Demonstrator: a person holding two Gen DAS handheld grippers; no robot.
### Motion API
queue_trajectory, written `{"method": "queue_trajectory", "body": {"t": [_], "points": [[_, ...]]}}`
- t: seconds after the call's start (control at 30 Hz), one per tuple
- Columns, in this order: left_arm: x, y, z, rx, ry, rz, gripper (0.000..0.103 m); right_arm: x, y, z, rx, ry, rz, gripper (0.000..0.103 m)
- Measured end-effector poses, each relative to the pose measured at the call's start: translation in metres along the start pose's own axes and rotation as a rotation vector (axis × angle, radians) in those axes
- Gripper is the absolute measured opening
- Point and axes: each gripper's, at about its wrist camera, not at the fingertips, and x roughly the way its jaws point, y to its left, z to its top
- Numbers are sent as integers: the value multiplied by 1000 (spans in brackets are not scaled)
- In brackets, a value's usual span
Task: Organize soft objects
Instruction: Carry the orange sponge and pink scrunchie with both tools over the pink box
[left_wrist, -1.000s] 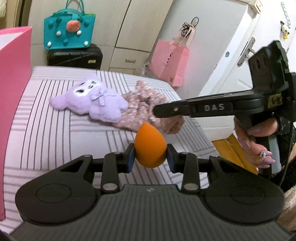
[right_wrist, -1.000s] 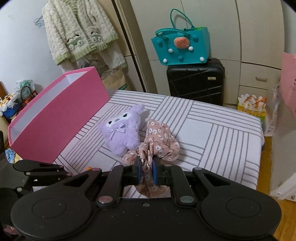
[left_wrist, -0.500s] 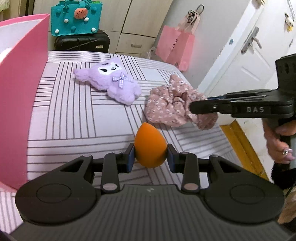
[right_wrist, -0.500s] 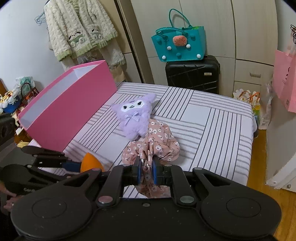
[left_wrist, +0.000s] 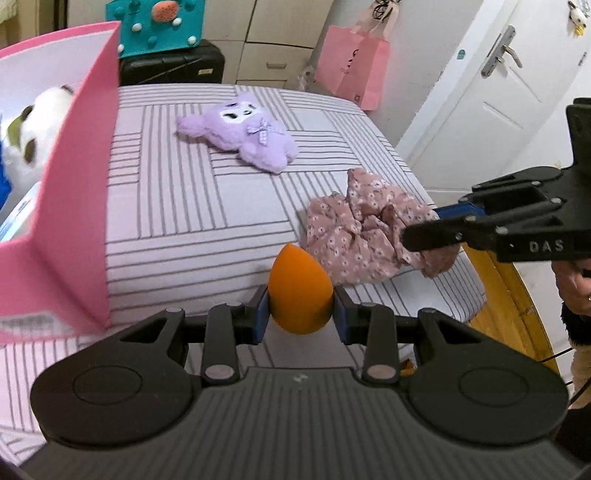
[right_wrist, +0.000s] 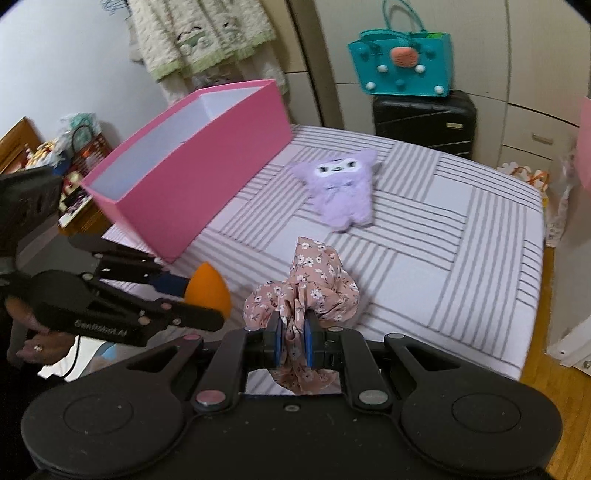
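My left gripper (left_wrist: 300, 312) is shut on an orange egg-shaped sponge (left_wrist: 298, 291), held above the striped bed near the pink box (left_wrist: 77, 206). The sponge also shows in the right wrist view (right_wrist: 208, 290). My right gripper (right_wrist: 293, 341) is shut on a pink floral scrunchie (right_wrist: 314, 288), lifted just over the bed's front edge; it shows in the left wrist view (left_wrist: 365, 236) too. A purple plush toy (right_wrist: 341, 192) lies flat mid-bed. A white plush (left_wrist: 33, 125) sits inside the box.
The open pink box (right_wrist: 192, 166) stands along the bed's left side. A black suitcase (right_wrist: 424, 118) with a teal bag (right_wrist: 402, 62) stands beyond the bed. A pink paper bag (left_wrist: 351, 70) and white door (left_wrist: 491, 103) are to the right.
Both grippers have pulled back and risen over the bed. The left gripper has turned toward the pink box, whose inside with the white plush now shows. Both grips are unchanged.
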Motion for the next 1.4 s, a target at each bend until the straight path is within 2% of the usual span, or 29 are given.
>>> {"method": "queue_trajectory", "body": {"t": [0.17, 0.3, 0.47, 0.73, 0.87, 1.0, 1.17, 1.4], "points": [[-15, 6, -3, -8, 31, -10, 35, -4, 20, 5, -35, 14, 39, 15], [-33, 9, -8, 13, 14, 28, 35, -9, 36, 9, -61, 17, 64, 15], [-56, 20, -13, -25, 23, -8, 35, -14, 57, 17, -96, 25, 103, 15], [-95, 33, -11, -15, 50, -27, 35, -16, 89, 38, -153, 53, 145, 15], [-121, 37, -3, 26, -12, 12, 35, -22, 106, 58, -200, 19, 159, 15], [-142, 56, 6, 4, -104, 46, 35, -22, 116, 79, -228, -30, 175, 15], [-156, 82, 23, -29, -182, 95, 35, -10, 124, 115, -264, -83, 185, 15], [-151, 119, 58, -33, -254, 243, 35, 26, 130, 170, -286, -135, 217, 15]]}}
